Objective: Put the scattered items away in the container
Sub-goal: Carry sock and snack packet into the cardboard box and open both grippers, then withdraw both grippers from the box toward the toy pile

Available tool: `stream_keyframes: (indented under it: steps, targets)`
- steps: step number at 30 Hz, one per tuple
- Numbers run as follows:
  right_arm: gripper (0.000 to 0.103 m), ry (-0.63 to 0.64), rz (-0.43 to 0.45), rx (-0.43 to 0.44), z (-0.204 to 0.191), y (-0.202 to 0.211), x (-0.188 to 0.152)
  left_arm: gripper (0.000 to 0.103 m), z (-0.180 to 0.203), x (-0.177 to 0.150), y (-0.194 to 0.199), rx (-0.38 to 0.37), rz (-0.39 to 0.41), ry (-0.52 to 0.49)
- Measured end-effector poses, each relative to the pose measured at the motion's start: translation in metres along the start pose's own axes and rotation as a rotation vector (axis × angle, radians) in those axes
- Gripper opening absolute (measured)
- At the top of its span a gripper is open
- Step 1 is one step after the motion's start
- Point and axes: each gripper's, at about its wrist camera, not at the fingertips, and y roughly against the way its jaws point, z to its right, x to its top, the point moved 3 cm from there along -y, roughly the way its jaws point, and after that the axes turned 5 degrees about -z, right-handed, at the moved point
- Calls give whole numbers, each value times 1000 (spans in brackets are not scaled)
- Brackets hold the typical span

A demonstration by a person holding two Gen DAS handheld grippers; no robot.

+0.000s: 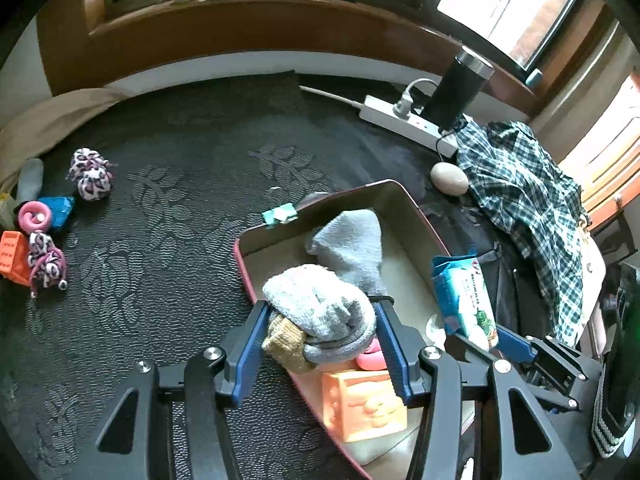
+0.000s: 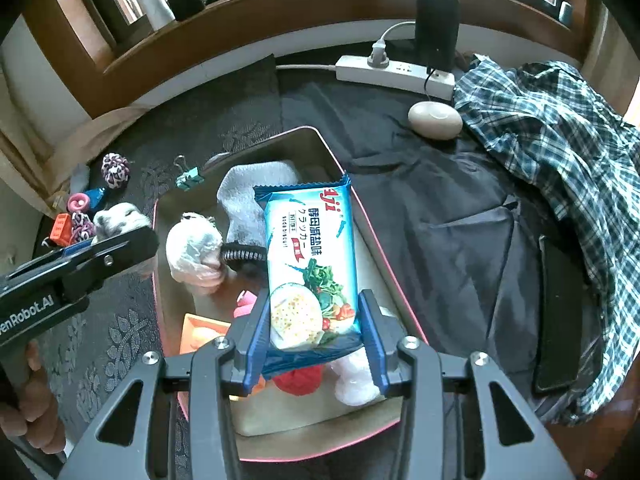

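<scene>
Over the pink-rimmed rectangular tin (image 1: 404, 200), we noted the left gripper (image 1: 320, 344) clamping a rolled grey knitted sock (image 1: 320, 312); the right gripper (image 2: 316, 340) gripped a blue cracker packet (image 2: 310, 264).

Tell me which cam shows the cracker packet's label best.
Right wrist: the cracker packet faces that camera flat, print and picture readable, clamped between the right gripper fingers above the tin. Left wrist sees the same packet only obliquely at the right, its label foreshortened and its lower end partly hidden.
</scene>
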Motion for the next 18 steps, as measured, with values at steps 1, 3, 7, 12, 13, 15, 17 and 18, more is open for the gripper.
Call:
stream_keyframes:
  steps: [1,3,7,12,13,15,17,18]
  targets:
    - [48,1,-4,5,0,-1,0,55,2,0,-2,-5,-9,-2]
    - [50,5,-13,16,0,-3,-1,72,5,0,-5,-14,-23,-2]
    - [53,11,-14,19,-1,-4,-1,76,8,0,-6,-25,-22,-2]
    - [53,7,-14,21,-1,-4,-1,76,0,0,-5,-22,-24,27]
    - [53,6,-13,21,-2,-4,-1,76,-2,0,-4,-21,-23,34]
    - [53,3,-9,19,-3,-4,0,76,-7,-1,-2,-18,-18,41]
    - [53,4,-5,19,-7,-3,1,76,-11,-1,1,-15,-13,43]
    - [53,5,-2,19,-9,-3,2,76,-13,-1,2,-14,-11,44]
